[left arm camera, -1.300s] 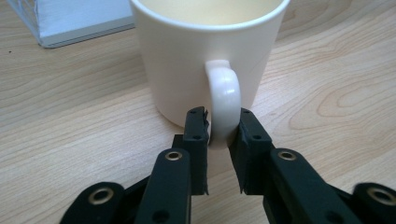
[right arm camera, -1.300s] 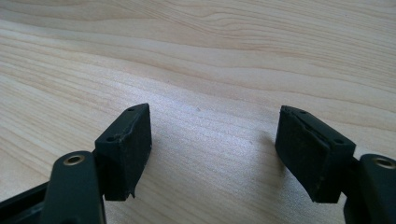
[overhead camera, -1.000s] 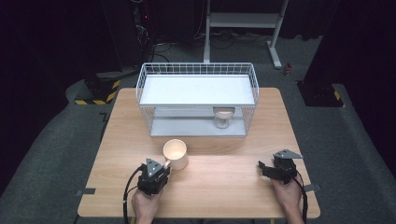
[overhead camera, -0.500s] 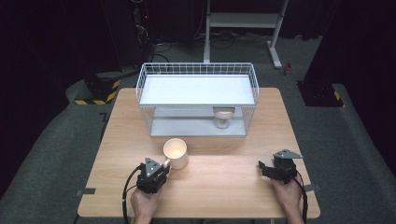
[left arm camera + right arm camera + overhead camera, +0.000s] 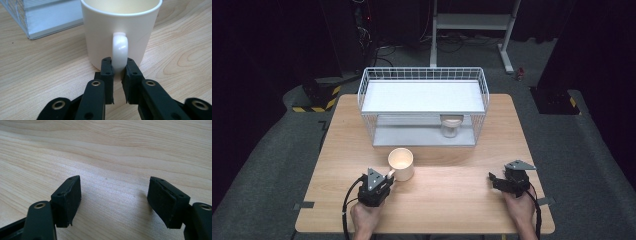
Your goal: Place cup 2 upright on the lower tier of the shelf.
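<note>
Right gripper seen along its own two black jaws, which rise from the lower corners and stand wide apart with nothing between them. Beneath and beyond them lies the bare wooden table, its pale grain running across the frame. Each jaw casts a soft shadow on the wood just beside it.

Cream mug stands upright on the table, handle clamped between jaws.
</note>
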`<action>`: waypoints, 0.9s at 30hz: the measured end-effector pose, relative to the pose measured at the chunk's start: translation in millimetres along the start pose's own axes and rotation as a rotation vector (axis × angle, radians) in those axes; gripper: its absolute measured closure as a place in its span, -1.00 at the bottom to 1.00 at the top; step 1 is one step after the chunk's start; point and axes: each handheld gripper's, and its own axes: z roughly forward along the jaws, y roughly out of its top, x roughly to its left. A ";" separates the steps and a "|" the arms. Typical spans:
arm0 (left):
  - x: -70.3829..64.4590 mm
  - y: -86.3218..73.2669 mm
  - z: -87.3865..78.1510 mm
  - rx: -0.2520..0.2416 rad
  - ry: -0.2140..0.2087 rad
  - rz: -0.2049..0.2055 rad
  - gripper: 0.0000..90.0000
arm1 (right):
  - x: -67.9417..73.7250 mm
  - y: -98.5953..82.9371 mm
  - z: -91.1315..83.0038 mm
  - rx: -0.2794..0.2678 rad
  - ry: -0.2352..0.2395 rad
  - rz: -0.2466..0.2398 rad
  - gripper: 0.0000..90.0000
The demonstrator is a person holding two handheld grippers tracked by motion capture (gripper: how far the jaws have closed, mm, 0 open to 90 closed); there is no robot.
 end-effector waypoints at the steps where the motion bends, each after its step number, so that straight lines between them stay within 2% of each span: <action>1: -0.1 0.2 -0.2 -0.001 0.001 0.007 0.79 | 0.0 0.0 0.0 0.000 0.000 0.000 -0.39; 10: -1.1 1.3 0.2 -0.016 -0.007 0.014 0.79 | 0.0 0.0 0.0 0.000 0.005 -0.002 -0.39; 27: 4.1 9.3 -5.7 -0.053 -0.045 -0.001 0.79 | -0.1 0.0 0.1 0.001 0.006 -0.001 -0.39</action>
